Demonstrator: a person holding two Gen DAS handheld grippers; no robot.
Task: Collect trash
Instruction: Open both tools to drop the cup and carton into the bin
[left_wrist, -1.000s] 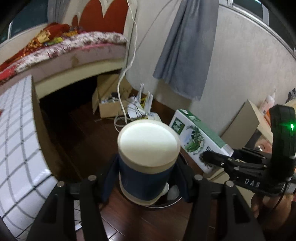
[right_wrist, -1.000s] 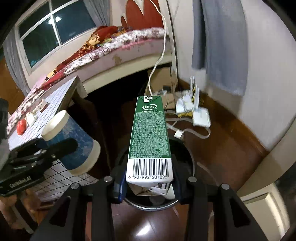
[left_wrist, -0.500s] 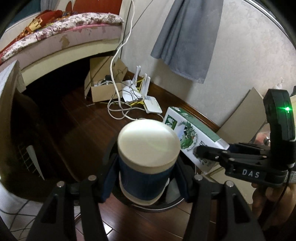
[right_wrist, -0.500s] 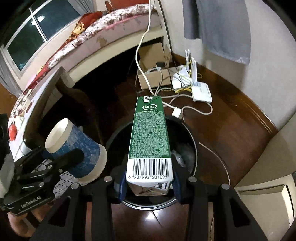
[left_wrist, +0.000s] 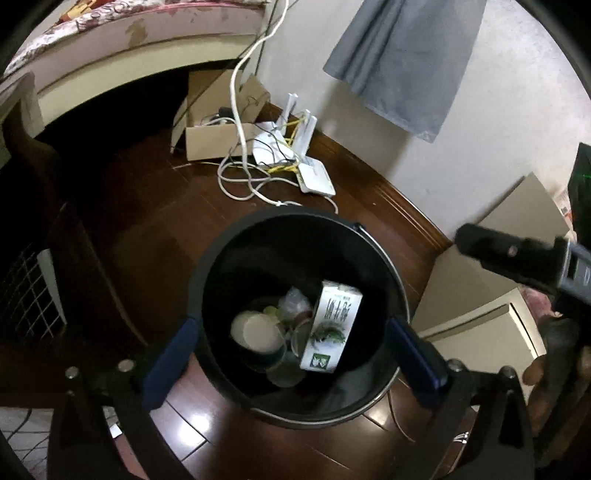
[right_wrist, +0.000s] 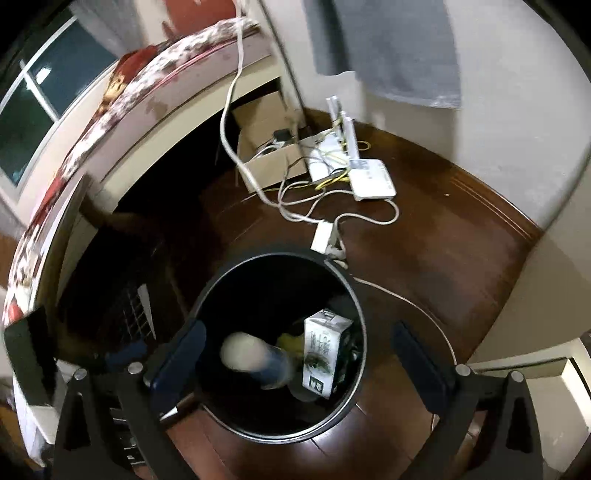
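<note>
A black trash bin (left_wrist: 229, 258) stands on the dark wooden floor; it also shows in the right wrist view (right_wrist: 354, 291). Inside lie a blue paper cup (left_wrist: 256, 332) and a green-and-white milk carton (left_wrist: 332, 328), with other scraps under them. In the right wrist view the cup (right_wrist: 255, 356) looks blurred and the carton (right_wrist: 323, 350) leans against the bin wall. My left gripper (left_wrist: 295, 350) is open and empty above the bin. My right gripper (right_wrist: 295, 362) is open and empty above the bin, and shows at the right of the left wrist view (left_wrist: 517, 254).
White routers (left_wrist: 310, 173) and tangled cables (left_wrist: 243, 177) lie on the floor beyond the bin, next to a cardboard box (left_wrist: 218, 136). A bed (right_wrist: 155, 88) runs along the back. A tiled table (left_wrist: 33, 295) stands left. Cardboard panels (left_wrist: 517, 221) lean at the right wall.
Both grippers opened and let go. The cup and the milk carton dropped into the bin. Both cameras now look more steeply down into it.
</note>
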